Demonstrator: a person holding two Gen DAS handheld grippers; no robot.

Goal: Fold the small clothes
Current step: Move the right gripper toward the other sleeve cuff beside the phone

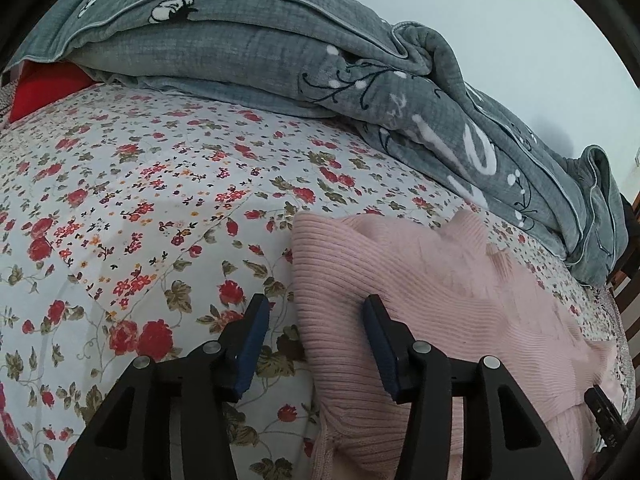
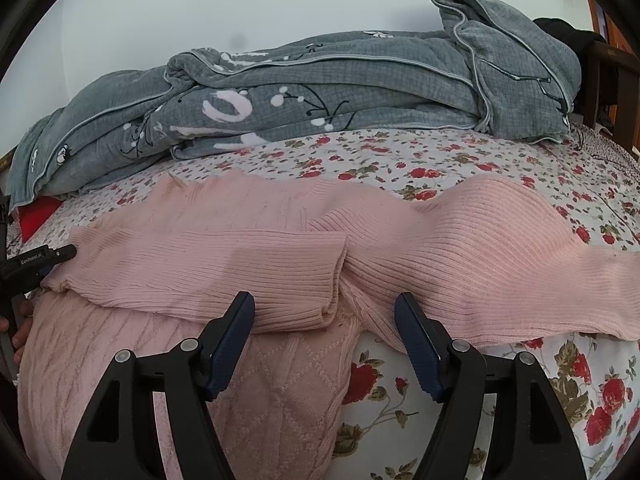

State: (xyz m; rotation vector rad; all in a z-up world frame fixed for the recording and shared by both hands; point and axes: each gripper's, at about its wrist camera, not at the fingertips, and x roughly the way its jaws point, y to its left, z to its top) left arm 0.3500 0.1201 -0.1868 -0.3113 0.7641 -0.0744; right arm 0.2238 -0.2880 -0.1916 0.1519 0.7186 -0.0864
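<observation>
A pink ribbed knit sweater (image 2: 460, 232) lies spread on the floral bedsheet (image 2: 460, 152). One sleeve (image 2: 224, 264) is folded across its body. My right gripper (image 2: 324, 312) is open, its jaws hovering over the sleeve cuff and sweater edge. My left gripper (image 1: 316, 316) is open over the sweater's left edge (image 1: 400, 280), one finger on the sheet side, one over the knit. The left gripper's tip also shows at the left edge of the right wrist view (image 2: 40, 260), touching the sweater's edge.
A rumpled grey blanket (image 2: 320, 100) with white and black print lies along the back of the bed against the pale wall. A red item (image 1: 44, 88) peeks out beneath it. Dark wooden furniture (image 2: 608, 76) stands at the far right.
</observation>
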